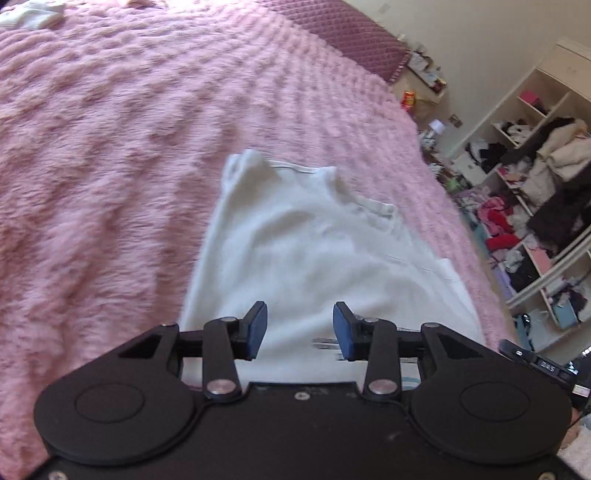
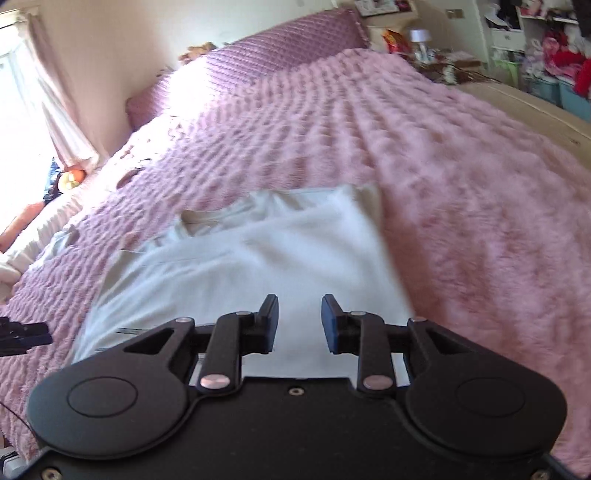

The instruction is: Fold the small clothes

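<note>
A white garment [image 1: 314, 254] lies spread on the fluffy pink blanket [image 1: 110, 166], with its collar end bunched at the far side. My left gripper [image 1: 300, 330] hovers above the near part of the cloth, open, with nothing between its blue pads. In the right wrist view the same white garment [image 2: 258, 258] stretches away from me. My right gripper [image 2: 300, 324] stands open over its near edge, nothing pinched. The other gripper's black tip [image 2: 26, 332] shows at the left edge of that view.
A purple quilted headboard cushion [image 2: 266, 51] runs along the far side of the bed. Another white cloth [image 1: 33, 14] lies far off on the blanket. Cluttered white shelves [image 1: 535, 177] and heaps of clothes stand beyond the bed's right edge. A curtained window [image 2: 29, 92] is at left.
</note>
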Demonstrator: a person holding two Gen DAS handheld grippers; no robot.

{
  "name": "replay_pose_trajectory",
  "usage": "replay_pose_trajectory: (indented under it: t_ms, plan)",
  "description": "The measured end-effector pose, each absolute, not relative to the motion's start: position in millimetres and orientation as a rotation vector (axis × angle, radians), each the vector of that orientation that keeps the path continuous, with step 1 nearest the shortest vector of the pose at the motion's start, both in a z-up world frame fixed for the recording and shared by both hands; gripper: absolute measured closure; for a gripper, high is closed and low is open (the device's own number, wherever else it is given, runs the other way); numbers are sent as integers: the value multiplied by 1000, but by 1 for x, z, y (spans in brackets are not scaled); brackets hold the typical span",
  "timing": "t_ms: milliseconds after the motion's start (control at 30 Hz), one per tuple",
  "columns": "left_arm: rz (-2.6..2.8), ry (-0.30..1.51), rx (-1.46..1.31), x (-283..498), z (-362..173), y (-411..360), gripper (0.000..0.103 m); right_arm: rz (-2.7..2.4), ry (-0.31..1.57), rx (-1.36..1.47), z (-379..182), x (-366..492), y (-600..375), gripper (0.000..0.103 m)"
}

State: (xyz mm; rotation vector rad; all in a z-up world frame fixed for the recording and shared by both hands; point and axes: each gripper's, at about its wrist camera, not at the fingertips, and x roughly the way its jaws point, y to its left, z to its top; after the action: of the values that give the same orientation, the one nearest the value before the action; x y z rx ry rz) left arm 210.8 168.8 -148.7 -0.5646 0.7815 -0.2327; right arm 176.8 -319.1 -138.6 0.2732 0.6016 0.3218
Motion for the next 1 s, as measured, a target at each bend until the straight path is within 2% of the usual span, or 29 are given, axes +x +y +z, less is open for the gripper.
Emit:
replay_pose_trajectory:
  t_ms: [167,267,533,567,600,633,733,867,1000]
  plan:
    - [-336,811,-513,245,-175,89,61,458,641,275,-162,201,-238,76]
    - [-282,845,-474,252,-196,80,61,425,714,295,-183,211,-226,76]
    - [-149,843,-576,210,-220,175,58,136,711,347,-191,189,-355,76]
    - [-158,845,-635,208,-227,186,58,96,728,374,-195,190,-373,81]
    - [-139,852,-652,205,-231,191,58,75,738,409,-199,190,-388,81]
    - [-132,852,-645,204,-234,193,60,34,752,435,-205,190,-400,76]
    - [-124,832,-652,199,-242,193,60,56,748,477,-214,186,-408,77]
    - [-100,855,-630,202,-219,184,62,17,747,426,-200,188,-393,73]
    - [-176,765,-599,215,-182,165,57,71,611,399,-168,186,-369,73]
